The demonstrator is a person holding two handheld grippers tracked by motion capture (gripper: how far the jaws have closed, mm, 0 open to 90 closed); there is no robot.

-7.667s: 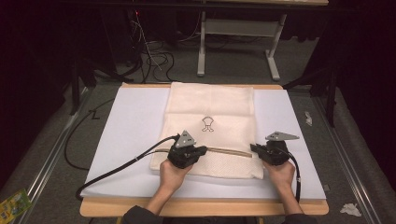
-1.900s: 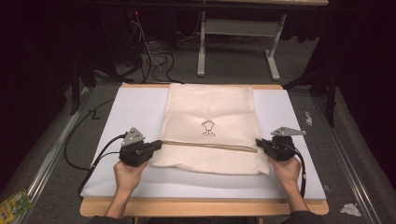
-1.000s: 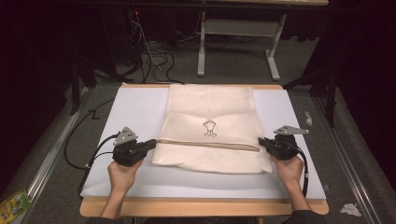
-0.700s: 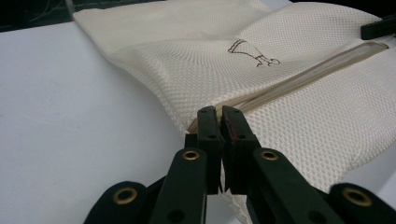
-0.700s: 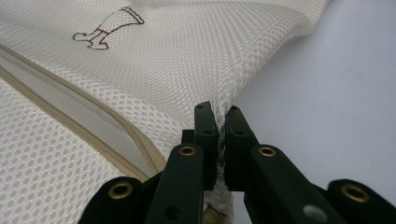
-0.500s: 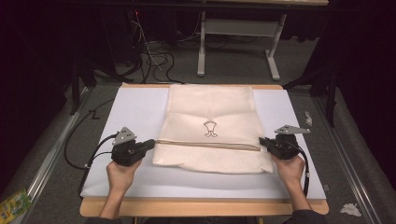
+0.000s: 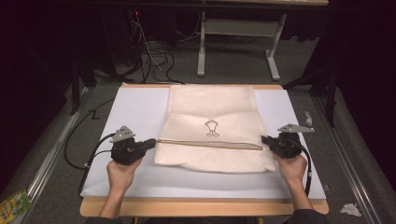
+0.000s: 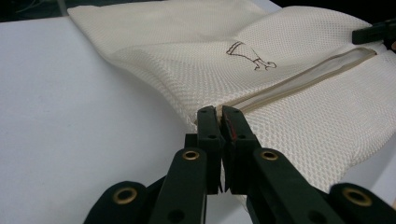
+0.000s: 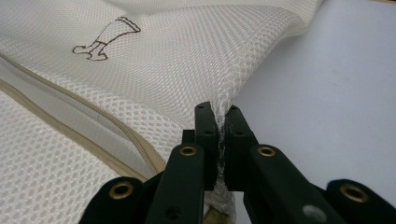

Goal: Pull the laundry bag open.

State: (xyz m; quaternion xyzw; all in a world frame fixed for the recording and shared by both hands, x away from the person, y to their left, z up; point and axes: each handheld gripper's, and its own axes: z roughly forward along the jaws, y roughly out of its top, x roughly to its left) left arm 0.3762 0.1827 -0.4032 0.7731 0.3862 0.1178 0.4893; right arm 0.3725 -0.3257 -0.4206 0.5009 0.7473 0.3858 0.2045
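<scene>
A cream mesh bag (image 7: pixel 212 109) lies flat on a white mat (image 7: pixel 135 107), with a small brown printed figure (image 7: pixel 211 128) at its middle. A tan zipper (image 7: pixel 210 143) runs straight across it from side to side. My left gripper (image 7: pixel 152 142) is shut at the zipper's left end, at the bag's edge; in the left gripper view the zipper (image 8: pixel 299 77) runs right into my left gripper (image 8: pixel 220 114). My right gripper (image 7: pixel 265 139) is shut on the bag's right edge, and the mesh (image 9: pixel 187 60) bunches up between its tips (image 9: pixel 217 112). The zipper looks pulled taut between the two.
The mat covers a wooden table whose front edge (image 7: pixel 201 207) is near the person. Cables (image 7: pixel 154 56) and a white desk frame (image 7: pixel 238 28) stand on the floor beyond. A green packet (image 7: pixel 14 205) and a crumpled tissue (image 7: pixel 350 209) lie on the floor beside the table.
Several seconds ago the left gripper was at the middle of the zipper; it has since moved to the bag's left edge. Over the last second nothing has visibly moved.
</scene>
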